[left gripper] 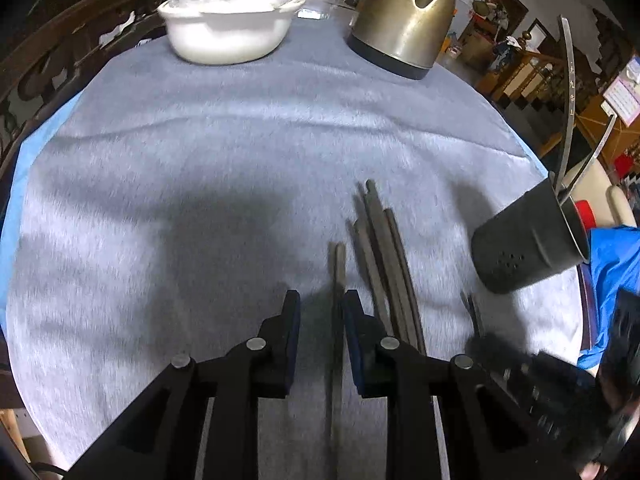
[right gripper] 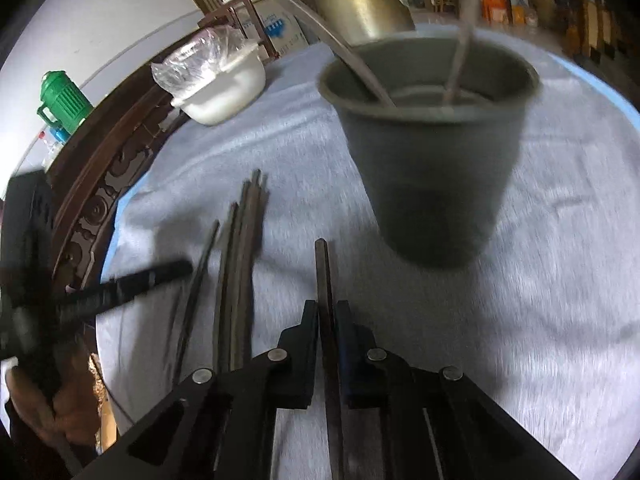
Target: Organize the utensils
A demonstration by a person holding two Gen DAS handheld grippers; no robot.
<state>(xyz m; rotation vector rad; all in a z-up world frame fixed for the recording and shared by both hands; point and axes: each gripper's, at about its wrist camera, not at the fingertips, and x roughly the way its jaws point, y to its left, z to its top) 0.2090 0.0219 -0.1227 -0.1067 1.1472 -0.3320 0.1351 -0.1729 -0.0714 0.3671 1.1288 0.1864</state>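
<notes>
Several dark chopsticks (left gripper: 384,256) lie side by side on the grey cloth (left gripper: 200,160). My left gripper (left gripper: 320,304) is open low over the cloth, with one chopstick (left gripper: 340,268) lying between its fingers. A dark utensil cup (left gripper: 528,240) at the right holds metal utensils (left gripper: 568,100). In the right wrist view my right gripper (right gripper: 328,312) is shut on one chopstick (right gripper: 323,268), pointing toward the cup (right gripper: 432,152). The other chopsticks (right gripper: 244,248) lie to its left. The left gripper (right gripper: 132,280) shows blurred at the left.
A white pot covered in plastic (left gripper: 228,28) and a brass kettle (left gripper: 404,20) stand at the far side of the table. A carved wooden rail (right gripper: 104,200) runs along the left edge. A green jug (right gripper: 64,100) stands beyond it.
</notes>
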